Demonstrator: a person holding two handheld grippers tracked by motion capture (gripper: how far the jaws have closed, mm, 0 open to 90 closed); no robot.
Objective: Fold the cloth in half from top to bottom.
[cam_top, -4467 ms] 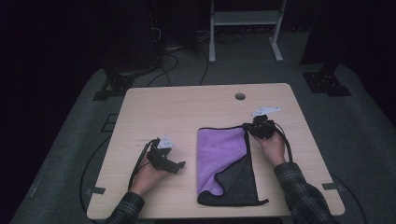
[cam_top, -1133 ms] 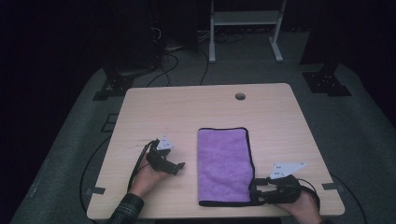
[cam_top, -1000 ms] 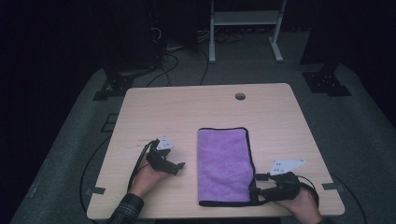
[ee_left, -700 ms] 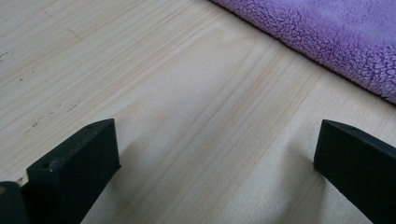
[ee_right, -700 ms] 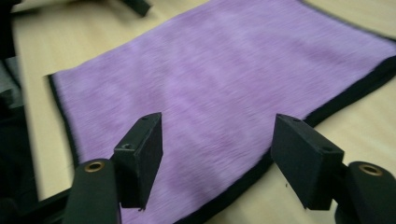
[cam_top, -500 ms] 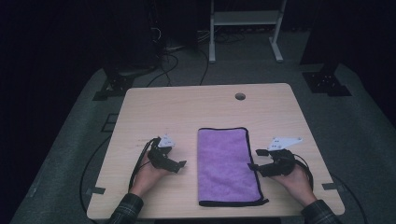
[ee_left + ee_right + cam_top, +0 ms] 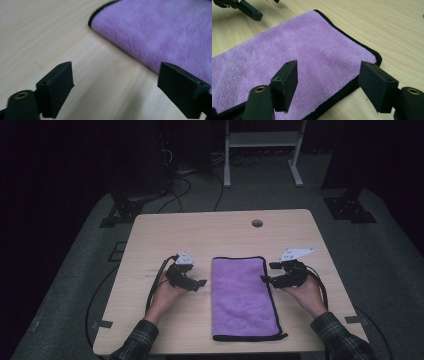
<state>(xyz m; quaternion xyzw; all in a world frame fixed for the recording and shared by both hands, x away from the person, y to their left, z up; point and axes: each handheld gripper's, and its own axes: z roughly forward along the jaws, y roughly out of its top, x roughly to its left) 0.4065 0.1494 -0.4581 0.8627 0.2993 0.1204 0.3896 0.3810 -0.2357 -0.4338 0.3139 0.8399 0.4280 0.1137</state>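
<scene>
Nearest the bottom edge of the high view, two plaid sleeves come in, each hand carrying a gripper, and between them lies the purple towel (image 7: 243, 297), folded into a long strip with a black hem, set lengthwise just right of the frame's middle on the wooden table (image 7: 165, 232). The left gripper (image 7: 199, 284) sits just off the towel's left edge, about level with its far half; in the left gripper view its jaws stand apart over bare wood with nothing between them, though they have just been closing a little, and the towel's rounded far corner (image 7: 93, 23) lies ahead at upper centre. The right gripper (image 7: 266, 273) hovers at the towel's right edge near the far corner; in the right gripper view its jaws are spread, framing the hem and the corner (image 7: 375, 58) without pressing on it, so I'd call it open and holding nothing. Whether it floats just above the cloth or brushes it, I can't quite tell from here. Farther back the table is bare up to a cable hole (image 7: 257, 223) near its far edge. The risk, as I judge it, is uneven pinching: if one side catches only the top layer of the fold, or the left closes short of the hem, the strip would peel open or skew instead of lifting as one.
</scene>
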